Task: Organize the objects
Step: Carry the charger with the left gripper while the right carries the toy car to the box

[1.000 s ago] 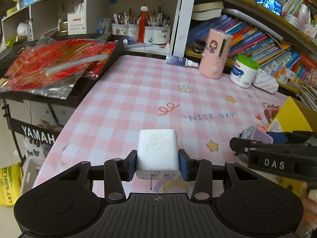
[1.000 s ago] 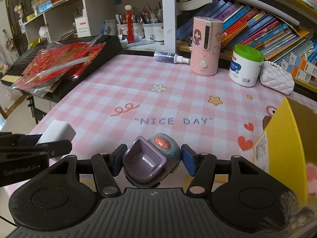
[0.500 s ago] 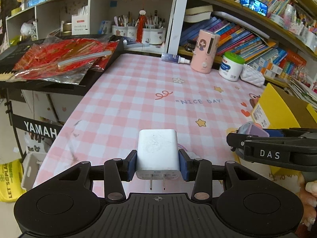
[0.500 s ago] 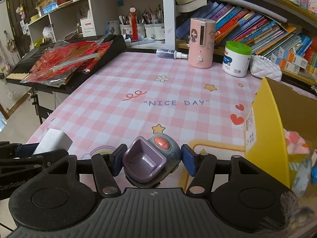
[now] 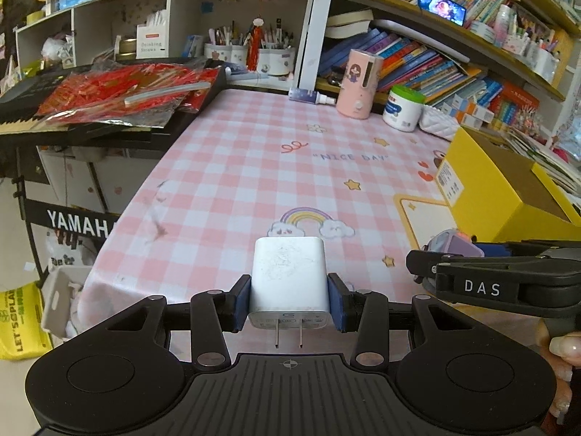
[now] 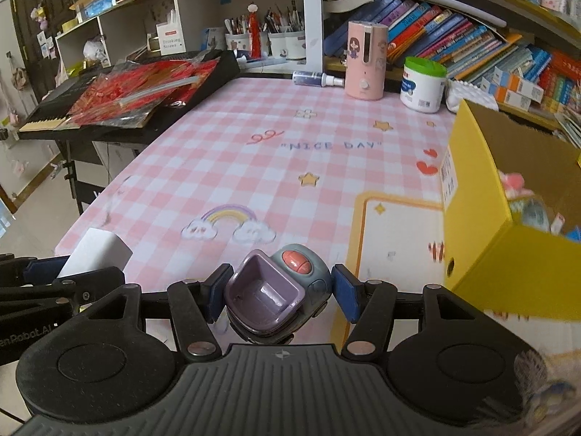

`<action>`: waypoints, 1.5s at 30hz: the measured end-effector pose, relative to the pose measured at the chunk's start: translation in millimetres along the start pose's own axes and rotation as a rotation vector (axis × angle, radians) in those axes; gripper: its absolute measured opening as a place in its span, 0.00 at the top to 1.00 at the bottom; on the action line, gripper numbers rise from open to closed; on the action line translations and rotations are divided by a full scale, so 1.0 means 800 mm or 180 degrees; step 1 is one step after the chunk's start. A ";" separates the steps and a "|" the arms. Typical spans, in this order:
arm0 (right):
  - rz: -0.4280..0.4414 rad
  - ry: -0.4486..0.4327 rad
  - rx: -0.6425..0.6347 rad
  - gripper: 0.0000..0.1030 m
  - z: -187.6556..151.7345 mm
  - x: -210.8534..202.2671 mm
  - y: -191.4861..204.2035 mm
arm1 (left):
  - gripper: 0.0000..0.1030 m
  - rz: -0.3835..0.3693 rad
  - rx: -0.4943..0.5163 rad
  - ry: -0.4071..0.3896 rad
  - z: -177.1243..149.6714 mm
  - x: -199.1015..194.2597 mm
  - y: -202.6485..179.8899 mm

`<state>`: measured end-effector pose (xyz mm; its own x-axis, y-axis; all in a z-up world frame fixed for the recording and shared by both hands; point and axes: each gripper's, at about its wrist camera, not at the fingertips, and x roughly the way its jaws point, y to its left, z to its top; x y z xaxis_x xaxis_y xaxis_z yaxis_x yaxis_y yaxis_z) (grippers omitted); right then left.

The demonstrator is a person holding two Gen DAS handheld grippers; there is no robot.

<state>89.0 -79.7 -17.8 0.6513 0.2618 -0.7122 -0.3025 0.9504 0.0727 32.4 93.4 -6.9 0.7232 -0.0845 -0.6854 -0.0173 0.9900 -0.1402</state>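
Your left hand-held gripper (image 5: 289, 299) is clamped on a white charger (image 5: 288, 276), its two prongs pointing back at you, above the near edge of the pink checked surface (image 5: 254, 167). Your right hand-held gripper (image 6: 277, 292) is clamped on a small purple and grey toy (image 6: 277, 290), maybe a little car. To the right sits an open yellow box (image 6: 483, 225) with things inside
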 end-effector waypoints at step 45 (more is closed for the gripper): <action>-0.0739 -0.0022 0.0865 0.45 -0.133 -0.128 -0.082 | 0.60 -0.0854 0.0811 0.0140 -0.063 -0.036 -0.125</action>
<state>-31.9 -186.3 -23.9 0.6861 0.0337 -0.7268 0.0497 0.9944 0.0931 -21.3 -8.9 -9.4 0.6483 -0.3441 -0.6792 0.3453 0.9279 -0.1404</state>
